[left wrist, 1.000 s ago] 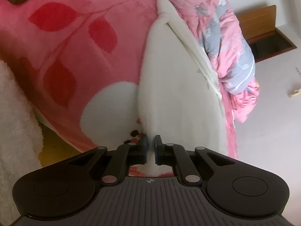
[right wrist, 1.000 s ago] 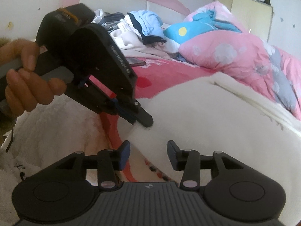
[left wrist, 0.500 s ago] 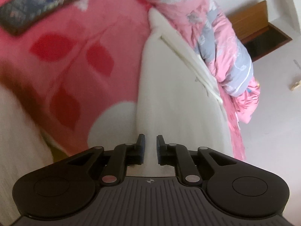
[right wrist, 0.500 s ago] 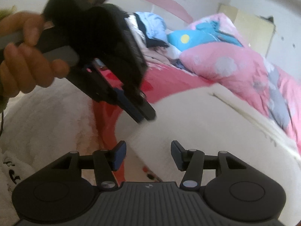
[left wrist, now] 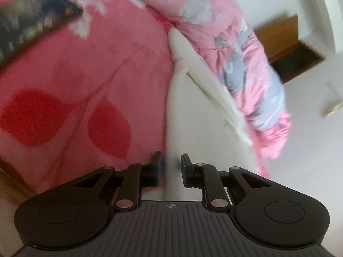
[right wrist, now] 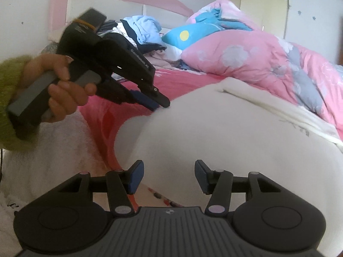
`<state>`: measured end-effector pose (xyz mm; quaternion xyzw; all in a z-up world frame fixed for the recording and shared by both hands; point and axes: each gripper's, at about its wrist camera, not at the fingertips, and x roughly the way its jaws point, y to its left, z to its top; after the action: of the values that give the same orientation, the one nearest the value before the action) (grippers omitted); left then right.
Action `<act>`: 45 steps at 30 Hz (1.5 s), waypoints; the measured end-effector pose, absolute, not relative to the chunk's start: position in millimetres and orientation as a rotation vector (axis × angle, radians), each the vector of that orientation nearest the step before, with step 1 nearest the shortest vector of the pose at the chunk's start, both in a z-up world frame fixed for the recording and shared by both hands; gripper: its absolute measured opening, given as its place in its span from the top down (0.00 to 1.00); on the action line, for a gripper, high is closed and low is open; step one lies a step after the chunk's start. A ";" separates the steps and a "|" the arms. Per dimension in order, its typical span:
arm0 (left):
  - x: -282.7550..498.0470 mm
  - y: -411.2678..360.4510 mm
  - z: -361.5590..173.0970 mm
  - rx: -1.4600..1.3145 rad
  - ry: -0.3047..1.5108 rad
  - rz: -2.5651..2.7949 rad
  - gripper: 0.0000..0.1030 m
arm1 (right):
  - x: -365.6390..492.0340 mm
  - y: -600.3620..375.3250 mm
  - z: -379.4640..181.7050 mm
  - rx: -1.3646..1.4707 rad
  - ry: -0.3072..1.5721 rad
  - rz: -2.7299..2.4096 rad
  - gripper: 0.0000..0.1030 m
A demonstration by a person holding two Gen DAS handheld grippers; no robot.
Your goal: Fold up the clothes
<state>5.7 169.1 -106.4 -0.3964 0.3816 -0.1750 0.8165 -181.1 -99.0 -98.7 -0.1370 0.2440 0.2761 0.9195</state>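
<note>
The left tongs (left wrist: 170, 167) are being opened over the near edge of the white garment (left wrist: 199, 115), nothing pinched. The right tongs (right wrist: 169, 176) are being held apart. The garment is being laid lengthwise on the bed (left wrist: 75, 81), running away toward the pink quilt (left wrist: 235, 42).

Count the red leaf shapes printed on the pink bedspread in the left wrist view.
2. One large red leaf lies at the left edge of the pink bedspread; a second red leaf sits right of it, near the white garment. More may be hidden under the garment or out of frame.
</note>
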 end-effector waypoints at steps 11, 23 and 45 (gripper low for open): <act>-1.8 174.1 -130.1 -1.020 0.837 -0.468 0.84 | -173.1 -106.6 -100.8 -0.239 0.526 0.566 0.47; -28.2 158.6 -142.7 -1.046 0.947 -0.548 0.83 | -175.1 -111.6 -96.6 -0.209 0.514 0.573 0.47; -42.5 144.4 -147.7 -1.080 1.039 -0.607 0.80 | -191.4 -105.6 -94.2 -0.244 0.502 0.616 0.47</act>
<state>-42.5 144.4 -147.7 -0.4832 0.4647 -0.2717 0.6905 -191.4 -105.6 -94.2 -0.1187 0.2438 0.2990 0.9149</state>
